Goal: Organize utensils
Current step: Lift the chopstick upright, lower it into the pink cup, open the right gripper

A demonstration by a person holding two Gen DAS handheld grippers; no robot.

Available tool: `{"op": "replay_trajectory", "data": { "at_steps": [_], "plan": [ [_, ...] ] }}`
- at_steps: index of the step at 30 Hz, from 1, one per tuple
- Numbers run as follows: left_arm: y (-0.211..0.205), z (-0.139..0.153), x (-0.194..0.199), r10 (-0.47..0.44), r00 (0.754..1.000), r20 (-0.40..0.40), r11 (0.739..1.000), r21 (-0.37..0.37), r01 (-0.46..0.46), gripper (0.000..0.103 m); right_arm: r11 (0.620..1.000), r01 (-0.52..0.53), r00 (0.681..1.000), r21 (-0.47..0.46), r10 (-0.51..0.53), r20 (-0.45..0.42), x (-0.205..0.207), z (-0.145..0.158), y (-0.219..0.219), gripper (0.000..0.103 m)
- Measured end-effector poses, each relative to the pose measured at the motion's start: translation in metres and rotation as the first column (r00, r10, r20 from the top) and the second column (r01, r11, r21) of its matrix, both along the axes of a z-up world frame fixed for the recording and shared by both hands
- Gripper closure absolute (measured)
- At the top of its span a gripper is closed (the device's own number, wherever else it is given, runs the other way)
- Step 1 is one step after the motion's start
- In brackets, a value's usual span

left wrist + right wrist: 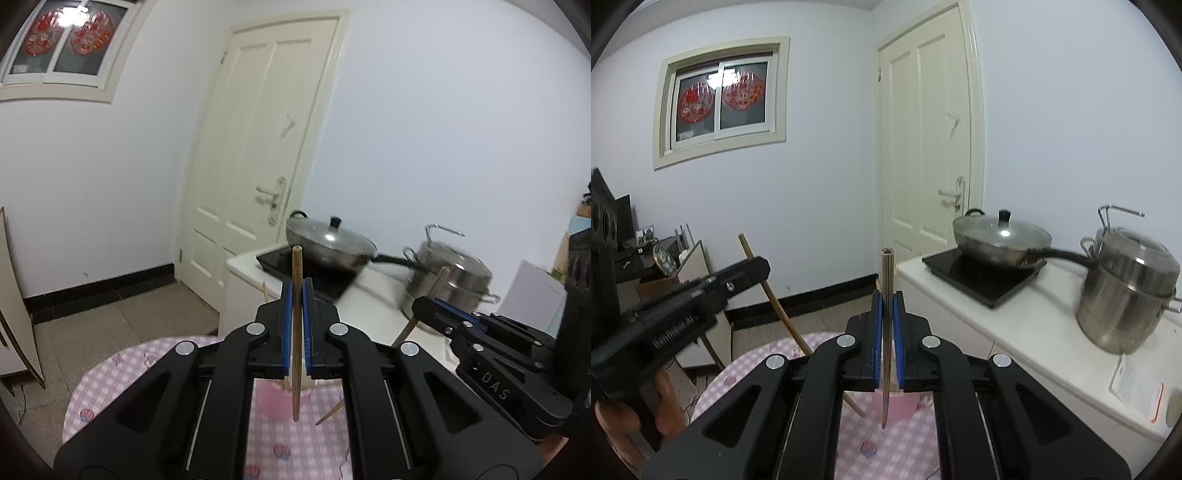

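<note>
My left gripper [297, 291] is shut on a wooden chopstick [296, 332] held upright above the pink checked table [147, 365]. My right gripper [887, 299] is shut on a metal chopstick [886, 332], also upright. In the left wrist view the right gripper [424, 306] shows at the right with its chopstick [436, 288] slanting. In the right wrist view the left gripper [753, 269] shows at the left with the wooden chopstick [775, 299]. A pink holder [273, 400] sits below the fingers, mostly hidden; it also shows in the right wrist view [905, 406].
A white counter [1015, 332] at the right carries an induction hob [979, 277] with a lidded wok [1001, 236] and a steel pot [1130, 295]. A white door [923, 147] stands behind. Boards lean at the left [14, 306].
</note>
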State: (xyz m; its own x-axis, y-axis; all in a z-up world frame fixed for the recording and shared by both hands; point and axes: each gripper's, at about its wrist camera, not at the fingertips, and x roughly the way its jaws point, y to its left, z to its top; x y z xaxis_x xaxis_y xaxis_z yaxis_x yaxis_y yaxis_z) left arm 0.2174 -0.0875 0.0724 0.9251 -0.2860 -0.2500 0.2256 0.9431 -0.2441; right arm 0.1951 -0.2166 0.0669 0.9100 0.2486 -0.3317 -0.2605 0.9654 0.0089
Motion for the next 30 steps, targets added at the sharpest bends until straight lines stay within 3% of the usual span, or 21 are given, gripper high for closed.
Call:
{"op": "replay_trajectory", "data": {
  "at_steps": [5,12,30],
  "plan": [
    [-0.015,0.002,0.016,0.038,0.999,0.036,0.999,-0.03,-0.037,0.098,1.0,0.007,0.999,0.027,-0.008,0.043,0.021,0.008,-0.011,0.099],
    [-0.042,-0.014,0.039,0.077,0.995,0.061,0.996,0.032,-0.079,0.098,0.998,0.01,0.999,0.055,-0.012,0.043,0.054,-0.009,-0.025,0.099],
    [-0.058,-0.084,0.071,0.028,0.995,-0.095,0.985,0.171,-0.011,0.097,0.998,-0.011,0.993,0.061,0.018,-0.114,0.084,-0.07,-0.038,0.099]
  ]
}}
